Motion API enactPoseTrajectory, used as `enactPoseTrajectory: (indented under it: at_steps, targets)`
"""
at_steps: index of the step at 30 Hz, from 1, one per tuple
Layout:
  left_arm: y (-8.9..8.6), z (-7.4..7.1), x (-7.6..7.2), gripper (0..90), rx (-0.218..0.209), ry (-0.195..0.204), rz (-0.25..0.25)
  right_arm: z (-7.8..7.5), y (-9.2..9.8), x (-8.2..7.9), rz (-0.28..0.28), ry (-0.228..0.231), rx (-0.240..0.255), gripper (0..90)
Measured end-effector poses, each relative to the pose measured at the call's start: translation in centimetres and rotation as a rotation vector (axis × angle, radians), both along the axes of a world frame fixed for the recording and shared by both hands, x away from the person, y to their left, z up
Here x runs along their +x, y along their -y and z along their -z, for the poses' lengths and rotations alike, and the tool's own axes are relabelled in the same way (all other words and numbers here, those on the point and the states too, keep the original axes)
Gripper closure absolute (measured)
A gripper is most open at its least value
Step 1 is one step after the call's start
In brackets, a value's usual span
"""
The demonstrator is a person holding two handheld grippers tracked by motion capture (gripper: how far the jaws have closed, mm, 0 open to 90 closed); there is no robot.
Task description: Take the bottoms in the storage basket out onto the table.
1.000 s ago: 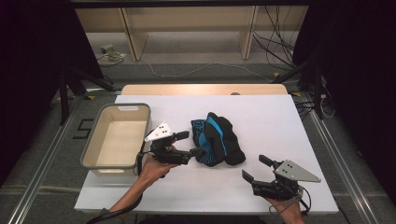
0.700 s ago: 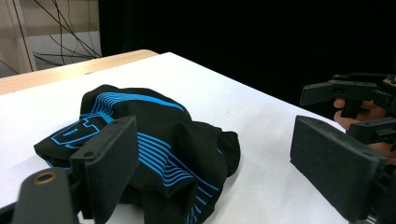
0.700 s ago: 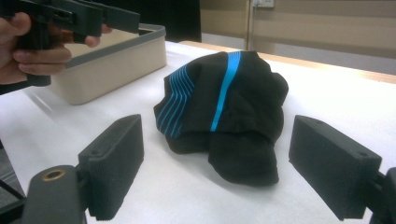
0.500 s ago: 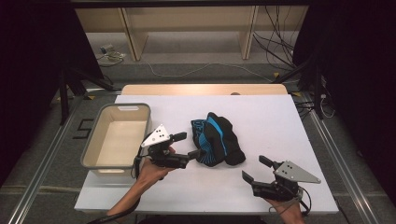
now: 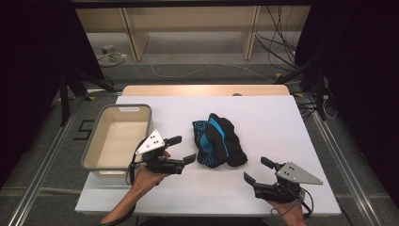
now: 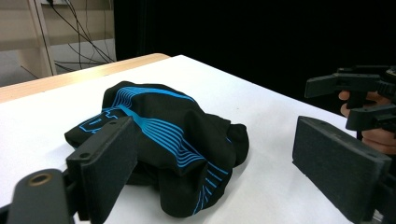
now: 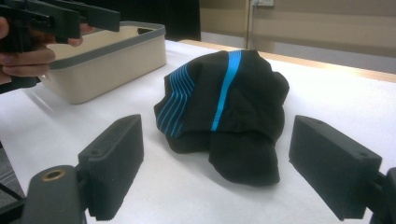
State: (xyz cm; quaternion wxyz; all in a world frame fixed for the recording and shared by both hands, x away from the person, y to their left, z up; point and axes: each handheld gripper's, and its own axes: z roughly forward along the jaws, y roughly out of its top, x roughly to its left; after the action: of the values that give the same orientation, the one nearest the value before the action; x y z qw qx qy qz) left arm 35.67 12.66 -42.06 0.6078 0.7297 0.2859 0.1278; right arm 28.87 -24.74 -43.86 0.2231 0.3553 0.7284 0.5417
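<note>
A crumpled black garment with blue stripes (image 5: 219,141) lies in the middle of the white table (image 5: 263,117). My left gripper (image 5: 182,149) hovers just left of it, pointing at it, jaws open and empty. In the left gripper view the garment (image 6: 163,135) lies just beyond the gap of that gripper (image 6: 215,154). My right gripper (image 5: 258,170) sits near the front right edge, open, aimed at the garment from a short distance. The right gripper view has the garment (image 7: 229,107) ahead of its jaws (image 7: 219,154), untouched.
A beige bin with a grey rim (image 5: 129,107) stands at the table's left, just behind the left hand; its wall (image 7: 107,70) is also in the right gripper view. A wooden strip (image 5: 202,89) runs along the far table edge, with floor cables beyond.
My left gripper has drifted slightly left and toward the near edge, a little back from the garment. The right gripper and the garment have not moved.
</note>
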Motion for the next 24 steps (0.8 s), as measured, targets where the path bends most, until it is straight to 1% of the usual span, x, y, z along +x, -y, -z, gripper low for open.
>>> enactPoseTrajectory:
  at_steps: [2,10,12,14,17,19,22,24]
  targets:
    - [-0.2,0.1,-0.2,13.3,0.004,0.005,-0.001,0.0,0.0,0.0,-0.001,0.001,0.000,18.6]
    - [-0.8,0.2,-1.1,13.3,-0.005,0.013,-0.002,0.0,0.0,0.0,0.002,0.001,0.005,18.6]
    - [-0.9,0.3,-1.4,13.3,-0.001,0.017,0.002,0.0,0.0,0.0,0.004,0.002,0.005,18.6]
    - [-1.0,0.4,-1.6,13.3,0.013,0.021,0.003,0.0,0.1,0.0,0.004,0.002,0.005,18.5]
    - [-1.3,0.7,-2.0,13.3,0.018,0.020,0.006,0.0,0.1,0.0,0.005,0.003,0.005,18.5]
    - [-1.5,0.8,-2.2,13.3,0.031,0.026,0.004,0.0,0.1,0.0,0.006,0.003,0.006,18.5]
    - [-1.8,1.0,-2.4,13.3,0.033,0.025,-0.002,0.0,0.1,0.1,0.005,0.005,0.004,18.5]
    - [-2.0,1.0,-2.5,13.3,0.024,0.018,-0.003,0.0,0.0,0.0,0.005,0.003,0.004,18.6]
